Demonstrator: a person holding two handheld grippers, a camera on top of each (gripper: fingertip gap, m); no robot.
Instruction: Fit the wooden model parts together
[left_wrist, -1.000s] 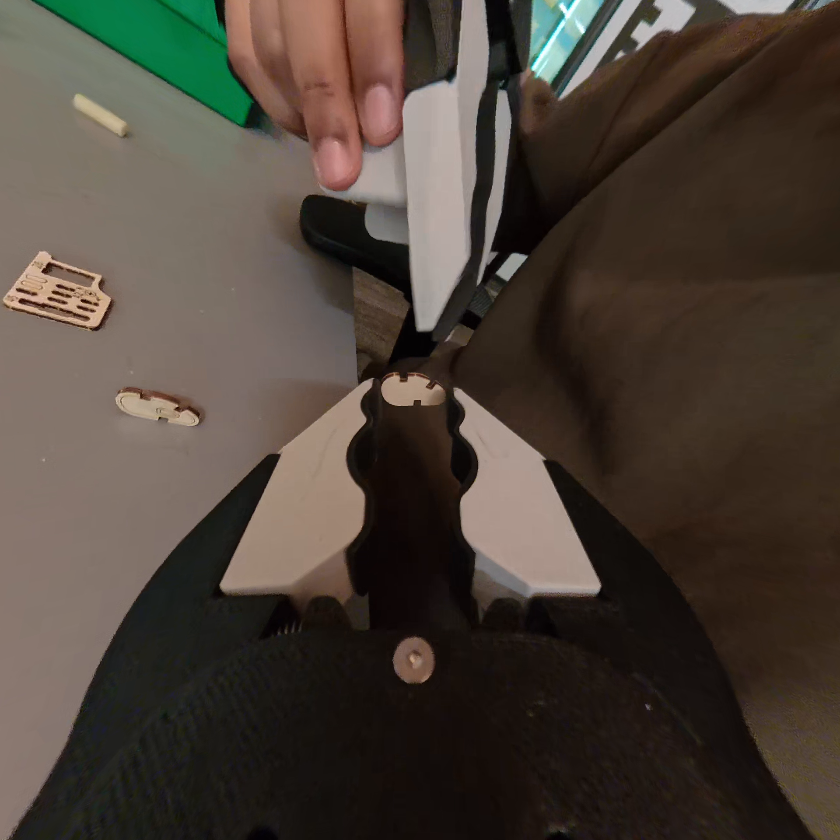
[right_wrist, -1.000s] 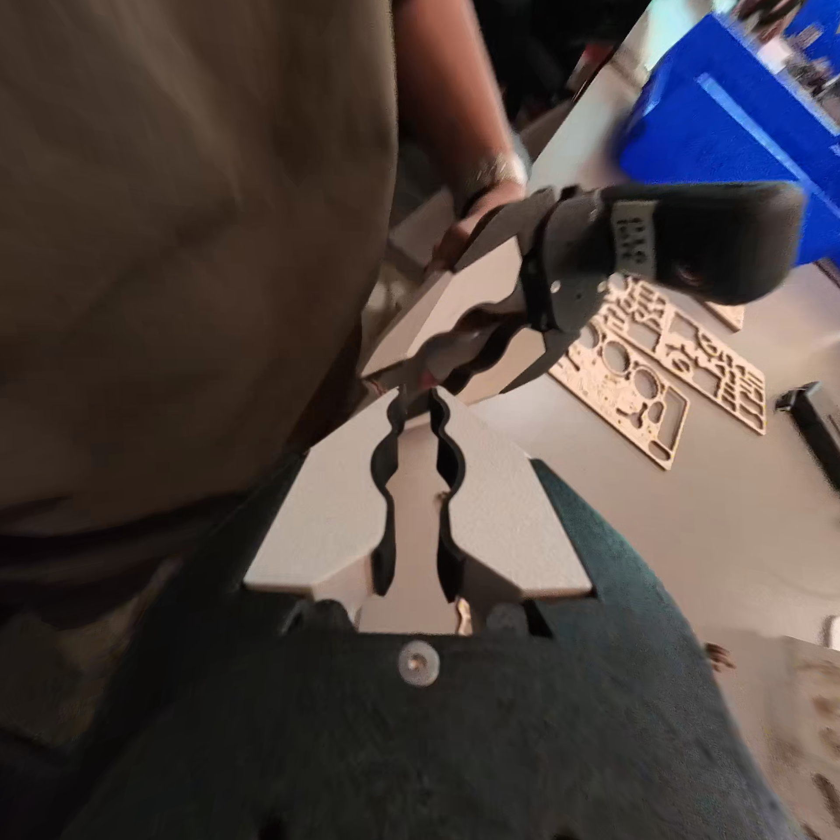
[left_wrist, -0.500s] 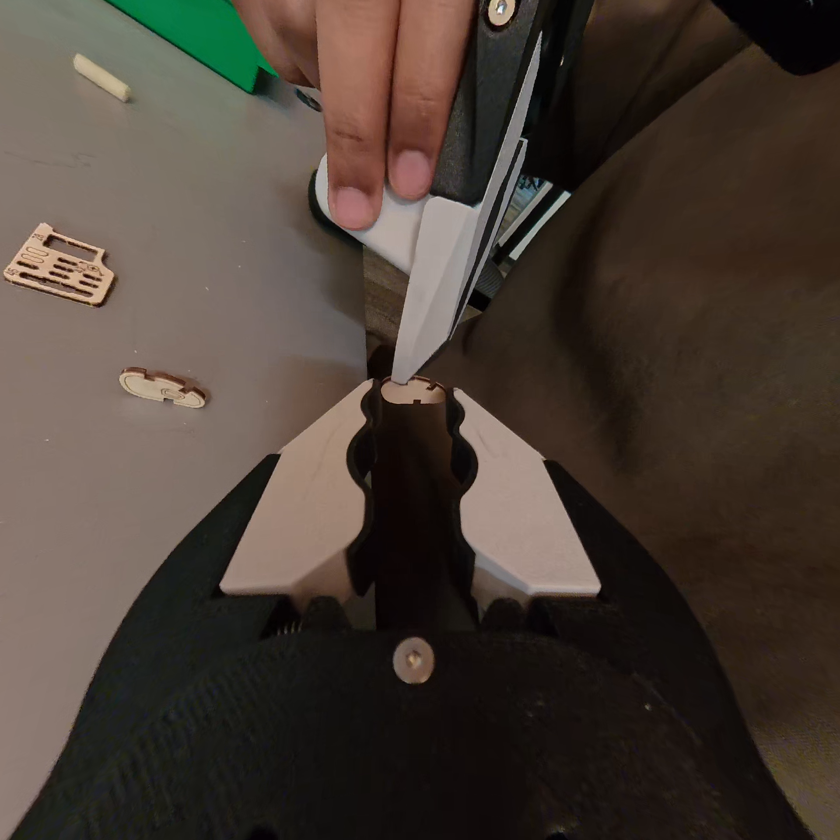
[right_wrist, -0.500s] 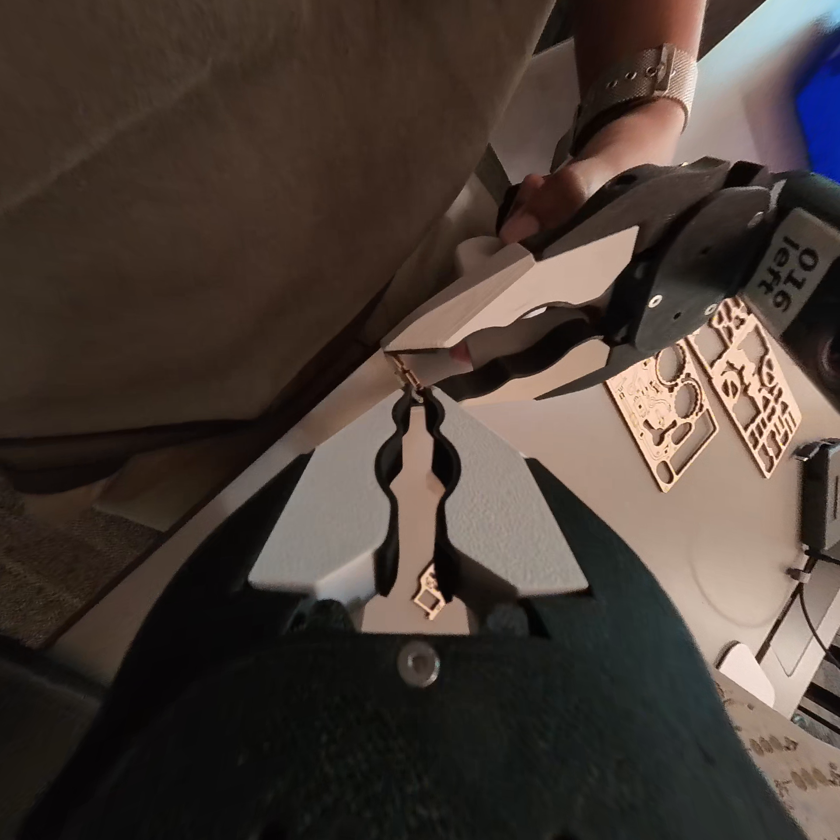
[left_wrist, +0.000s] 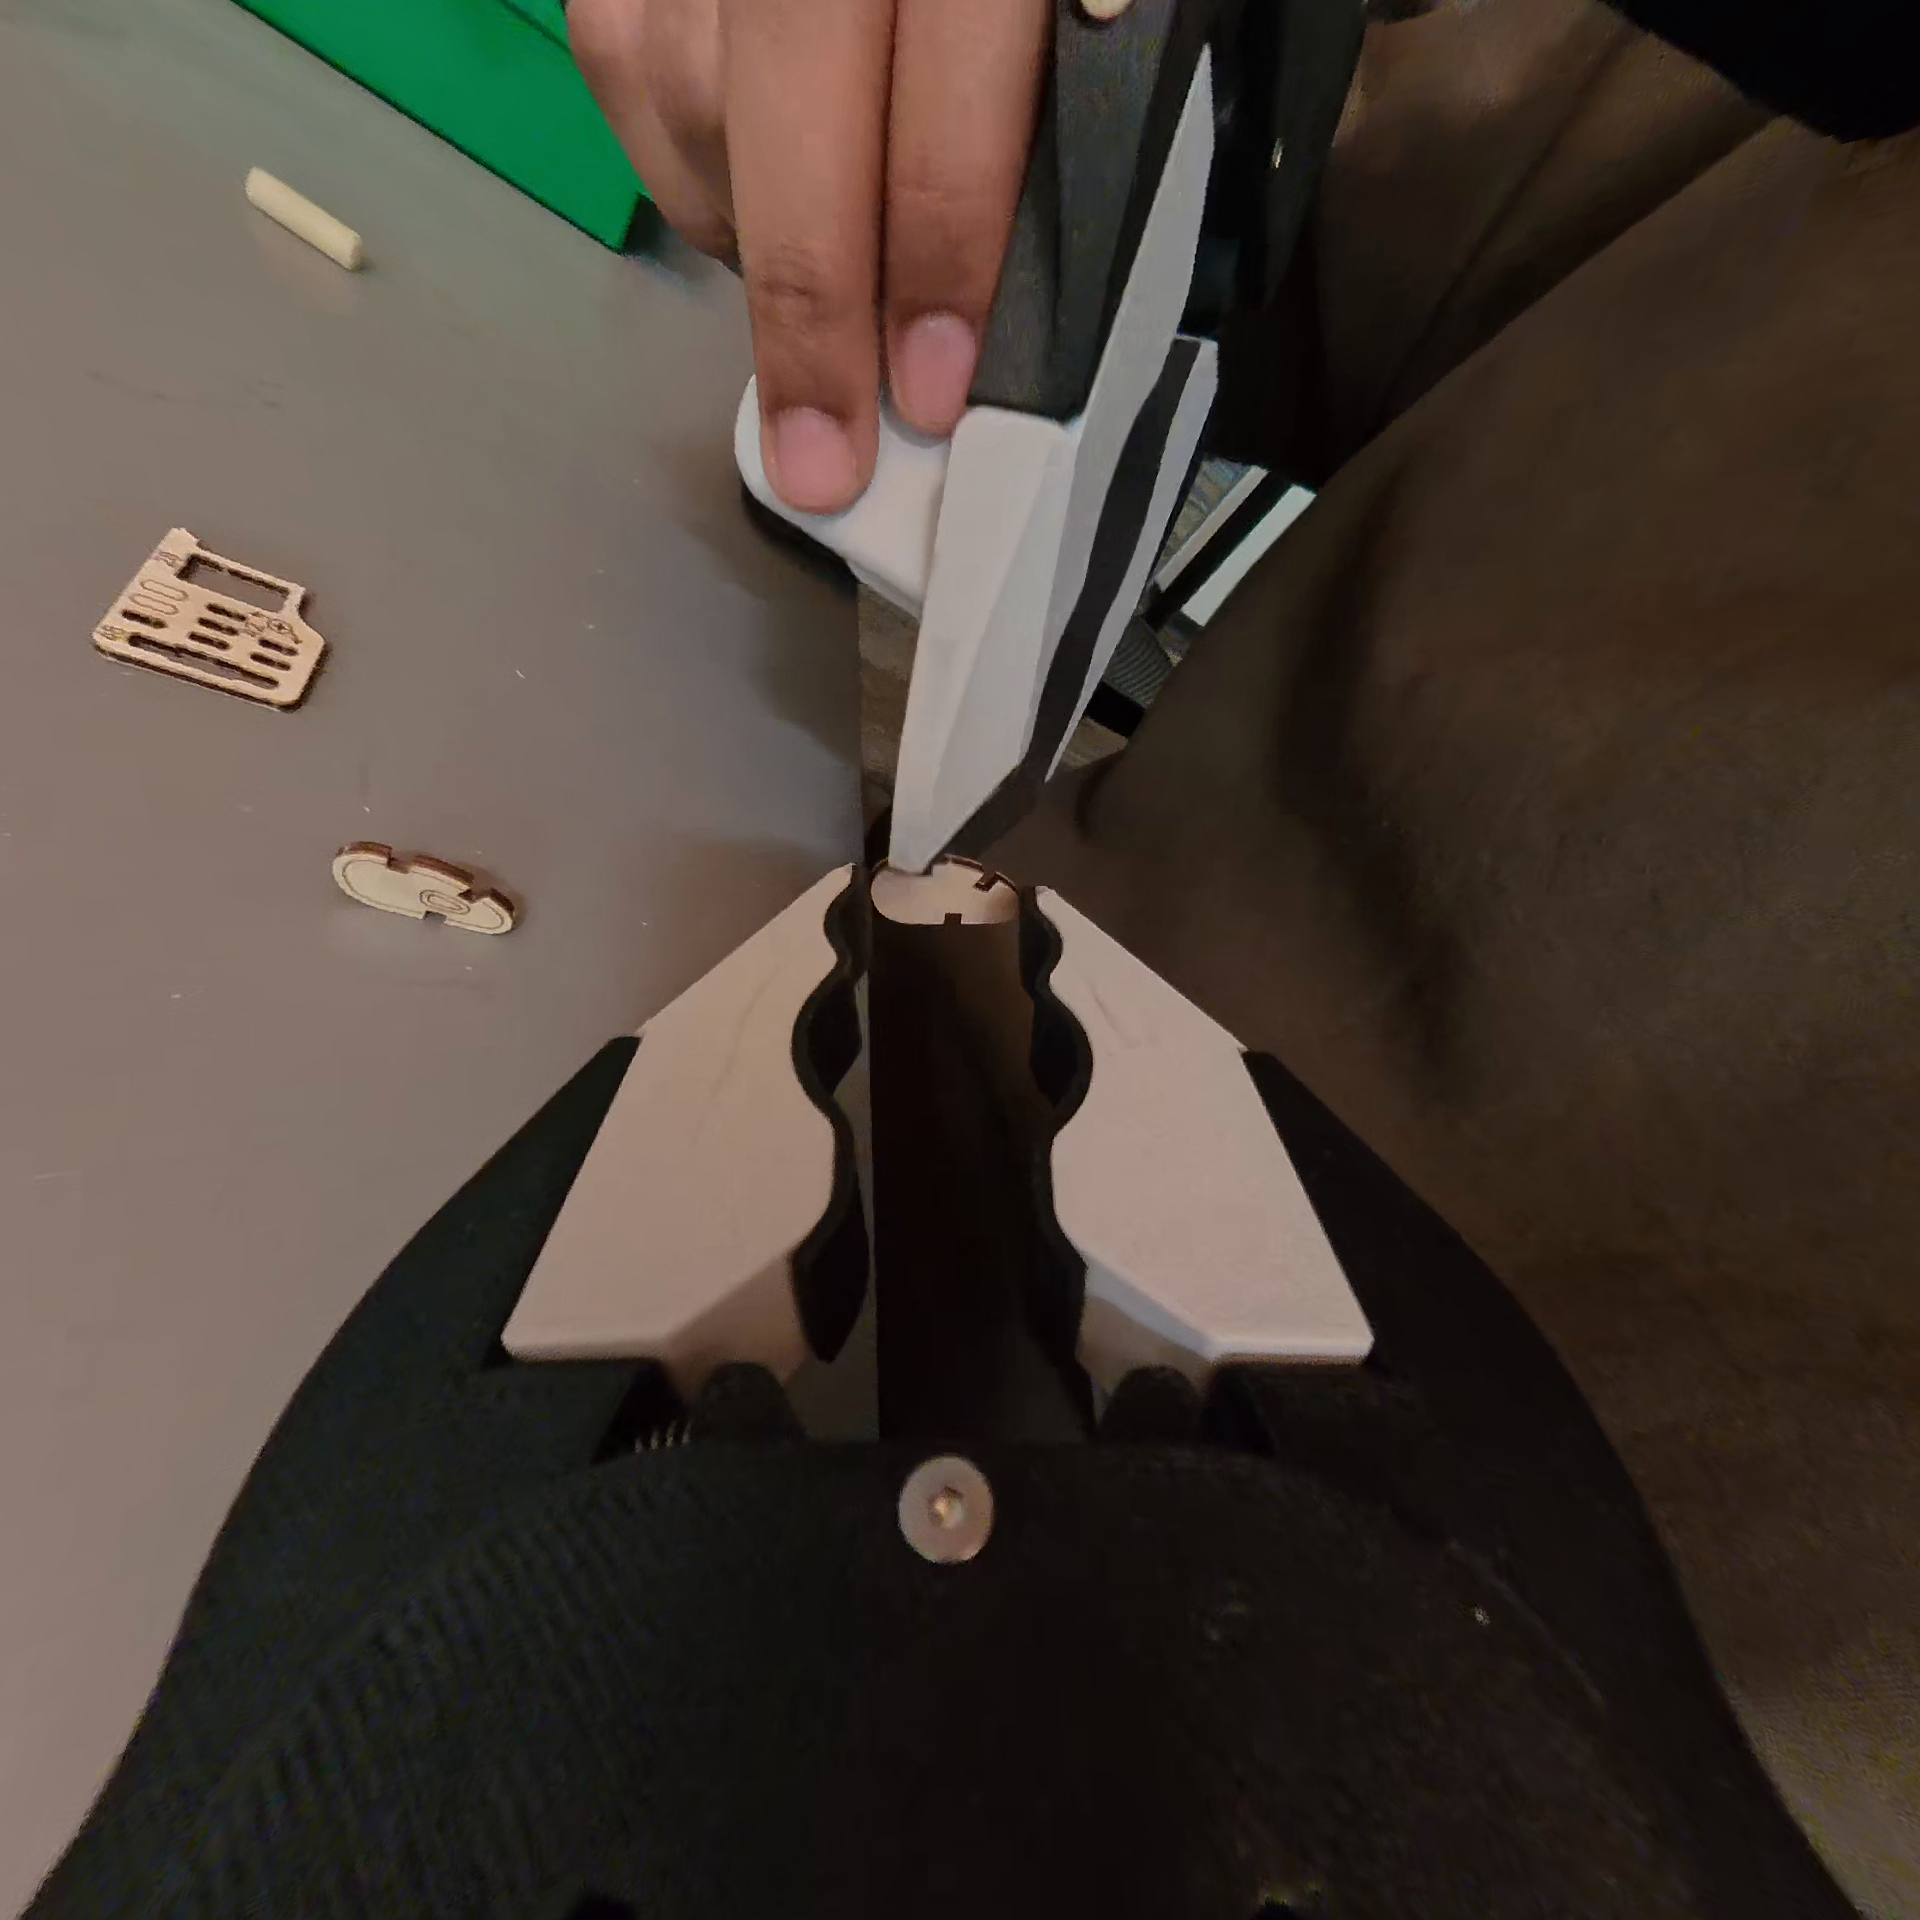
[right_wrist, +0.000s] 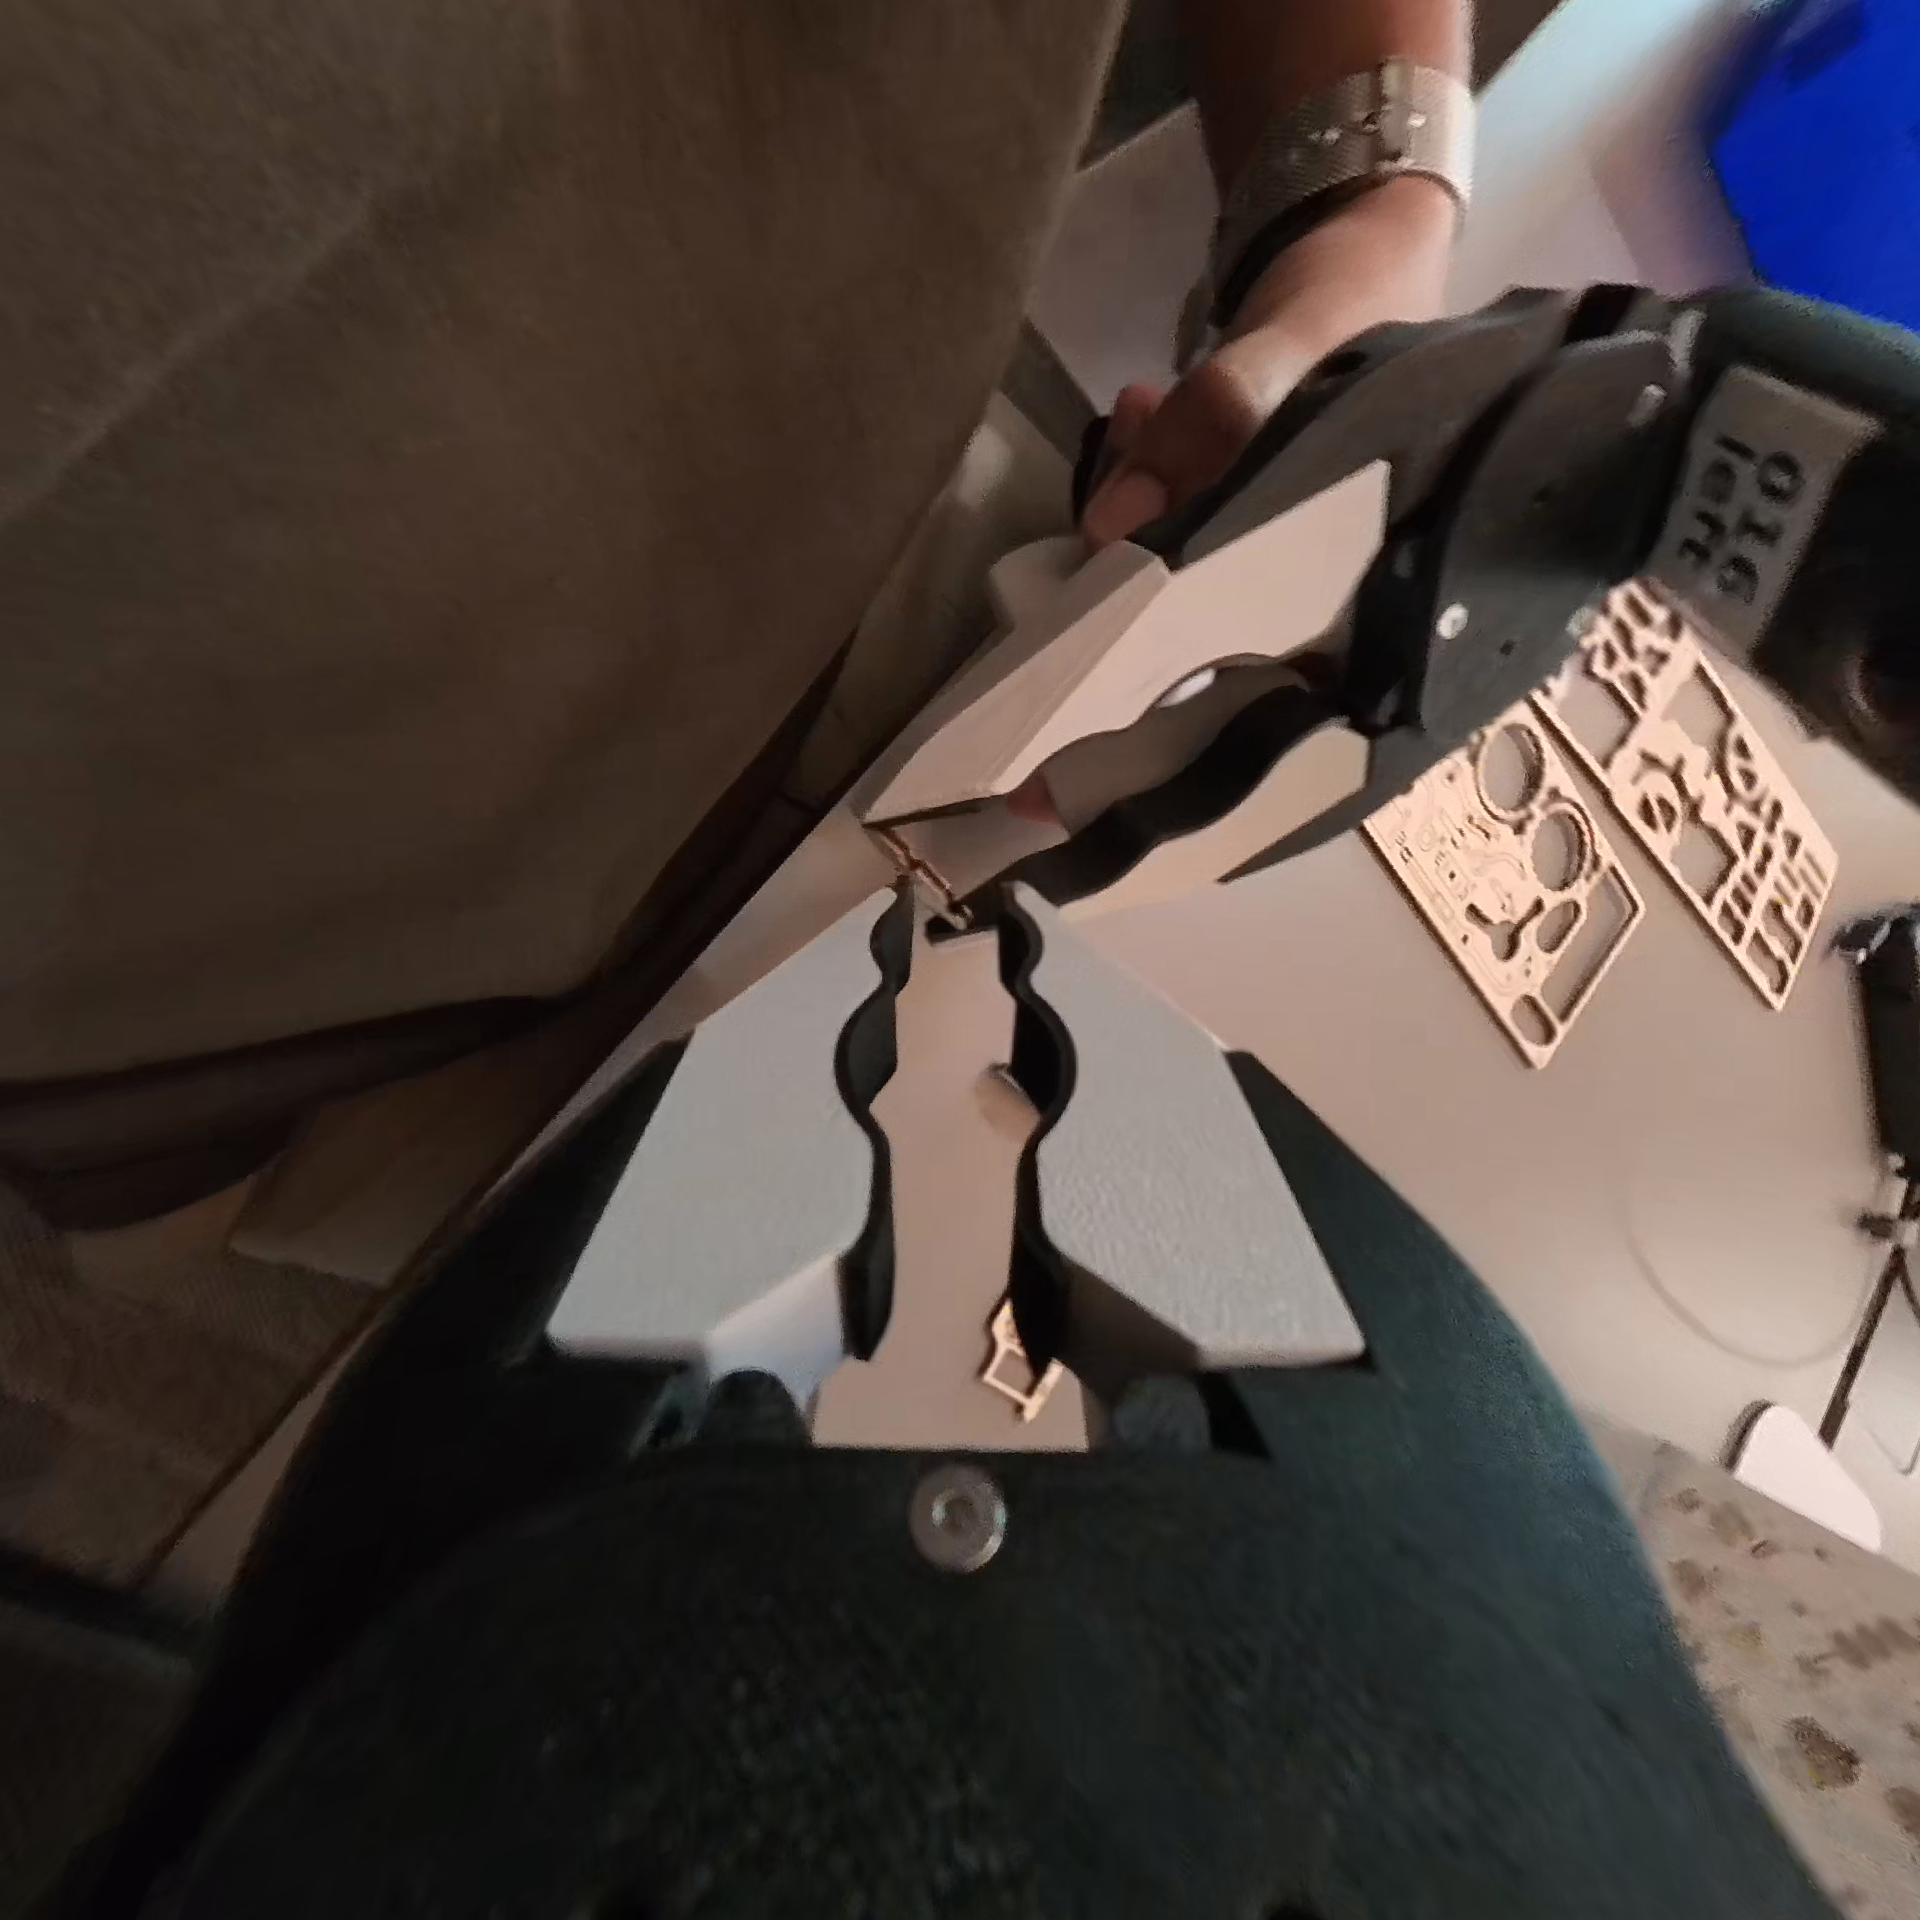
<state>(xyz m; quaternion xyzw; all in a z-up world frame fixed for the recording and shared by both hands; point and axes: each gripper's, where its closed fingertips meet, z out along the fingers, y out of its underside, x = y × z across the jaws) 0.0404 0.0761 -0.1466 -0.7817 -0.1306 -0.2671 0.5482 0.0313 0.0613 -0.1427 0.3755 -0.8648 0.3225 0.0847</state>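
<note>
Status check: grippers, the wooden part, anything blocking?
Left gripper shut on oval wooden piece. Right gripper tips meeting that piece, grip unclear. Two loose wooden parts on table, clear of the work.

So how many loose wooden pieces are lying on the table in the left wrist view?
2: a slotted rectangular piece at far left, and a rounded notched piece nearer the left gripper. Others may be hidden.

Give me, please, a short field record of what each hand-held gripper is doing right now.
left hand-held gripper: shut on notched oval piece, held at the fingertips
right hand-held gripper: comes from above, tip at that piece's rim; open or shut unclear
table, loose: slotted panel, second oval piece, pale stick
elsewhere on table: cut-out wooden sheets
</note>
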